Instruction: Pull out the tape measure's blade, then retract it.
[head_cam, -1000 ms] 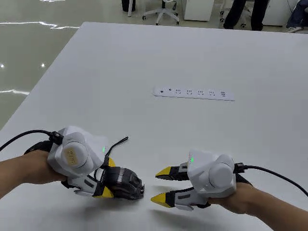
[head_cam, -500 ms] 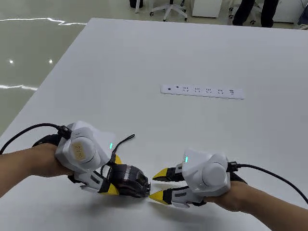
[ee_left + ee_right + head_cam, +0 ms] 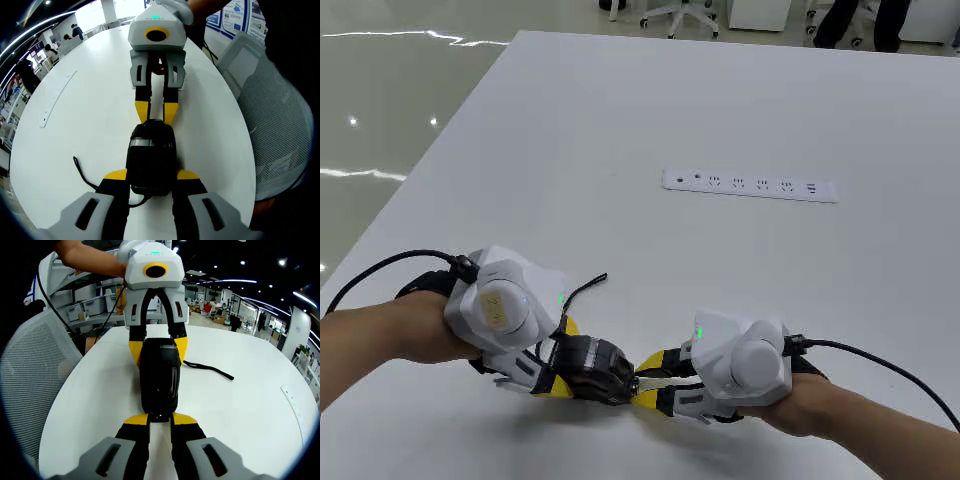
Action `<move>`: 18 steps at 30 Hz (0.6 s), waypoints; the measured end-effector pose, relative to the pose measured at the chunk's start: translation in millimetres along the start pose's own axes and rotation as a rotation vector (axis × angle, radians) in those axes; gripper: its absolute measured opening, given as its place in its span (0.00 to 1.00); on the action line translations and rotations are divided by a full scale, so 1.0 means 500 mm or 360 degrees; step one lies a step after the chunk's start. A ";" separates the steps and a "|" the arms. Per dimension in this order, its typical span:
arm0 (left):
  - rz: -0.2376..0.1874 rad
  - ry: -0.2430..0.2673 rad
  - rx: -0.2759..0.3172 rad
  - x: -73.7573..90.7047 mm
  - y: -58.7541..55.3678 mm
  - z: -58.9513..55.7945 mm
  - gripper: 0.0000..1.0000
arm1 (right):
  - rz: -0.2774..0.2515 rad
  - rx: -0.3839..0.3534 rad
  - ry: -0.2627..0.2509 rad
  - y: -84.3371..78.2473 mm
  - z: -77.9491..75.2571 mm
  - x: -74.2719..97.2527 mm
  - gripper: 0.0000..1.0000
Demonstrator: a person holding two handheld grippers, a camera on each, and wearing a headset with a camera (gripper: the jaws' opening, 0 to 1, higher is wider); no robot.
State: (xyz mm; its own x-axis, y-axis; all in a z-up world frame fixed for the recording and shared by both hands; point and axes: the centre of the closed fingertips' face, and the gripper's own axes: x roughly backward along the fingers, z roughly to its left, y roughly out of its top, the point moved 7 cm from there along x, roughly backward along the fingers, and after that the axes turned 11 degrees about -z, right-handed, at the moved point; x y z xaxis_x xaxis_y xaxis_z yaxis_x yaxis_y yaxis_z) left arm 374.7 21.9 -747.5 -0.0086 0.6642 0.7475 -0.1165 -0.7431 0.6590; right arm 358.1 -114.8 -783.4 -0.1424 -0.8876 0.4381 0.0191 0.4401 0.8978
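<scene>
Head view | left claw [image 3: 561, 358] clamps tape measure [image 3: 597, 368] | right claw [image 3: 646, 382] narrowed at its mouth, grip unclear

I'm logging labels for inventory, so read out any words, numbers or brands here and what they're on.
Nothing can be read for certain.
The yellow sticker on the left gripper: print too blurred.
The power strip: socket marks too small.
The tape measure: no legible brand.
The posters behind: blurred.

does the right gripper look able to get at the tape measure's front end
Likely yes: the left gripper holds the tape measure front-first toward the right gripper, whose open jaws flank it.
</scene>
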 end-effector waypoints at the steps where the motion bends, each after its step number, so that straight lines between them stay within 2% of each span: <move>1: -0.0001 0.0000 0.0000 0.000 0.000 0.000 0.27 | -0.0003 -0.0004 0.0003 -0.001 -0.001 0.000 0.15; 9: -0.0007 0.0004 0.0004 -0.001 -0.001 0.000 0.27 | -0.0031 -0.0021 0.0030 -0.004 -0.002 0.000 0.15; 11: -0.0017 0.0005 0.0010 -0.001 -0.002 -0.001 0.27 | -0.0042 -0.0078 0.0040 -0.006 -0.004 0.001 0.14; 14: -0.0028 0.0011 0.0014 0.000 -0.002 -0.001 0.27 | -0.0044 -0.0061 0.0059 -0.006 -0.004 0.000 0.13; 18: -0.0007 0.0009 0.0002 -0.001 -0.001 -0.002 0.27 | -0.0021 -0.0016 0.0093 -0.004 -0.004 0.000 0.12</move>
State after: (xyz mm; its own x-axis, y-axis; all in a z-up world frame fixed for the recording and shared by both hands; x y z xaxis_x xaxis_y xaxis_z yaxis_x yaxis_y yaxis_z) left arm 374.0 22.2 -748.1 -0.0139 0.6680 0.7440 -0.1152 -0.7402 0.6624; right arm 360.2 -115.9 -784.9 -0.0845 -0.8998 0.4281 0.0274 0.4274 0.9037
